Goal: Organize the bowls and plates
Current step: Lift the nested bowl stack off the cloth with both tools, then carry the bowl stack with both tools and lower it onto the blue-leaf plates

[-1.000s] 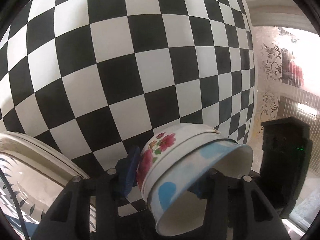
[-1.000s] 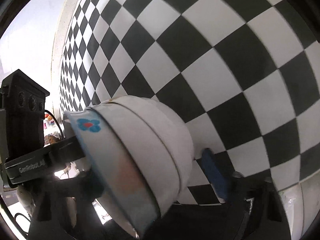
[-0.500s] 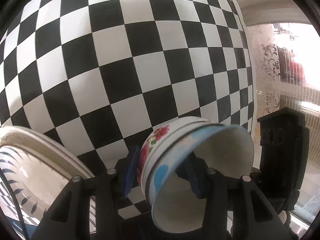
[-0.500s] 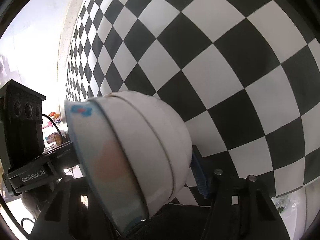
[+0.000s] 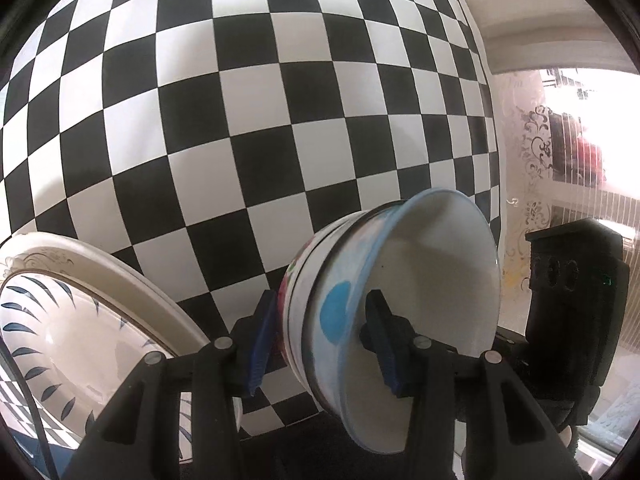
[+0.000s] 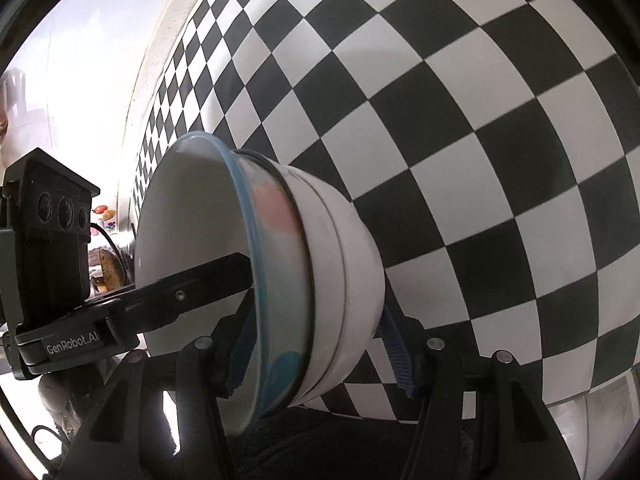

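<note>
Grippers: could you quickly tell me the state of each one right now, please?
Left claw: closed on the wall of the nested bowls.
Right claw: closed on the same nested bowls' opposite wall.

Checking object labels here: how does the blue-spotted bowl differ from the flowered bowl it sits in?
The spotted bowl is nested inside; the flowered bowl wraps outside it. The spotted bowl carries blue and pink blotches and a blue rim; the flowered bowl shows red flowers and a dark rim line. Both are white, tipped on their sides, and clamped together in the left claw.
</note>
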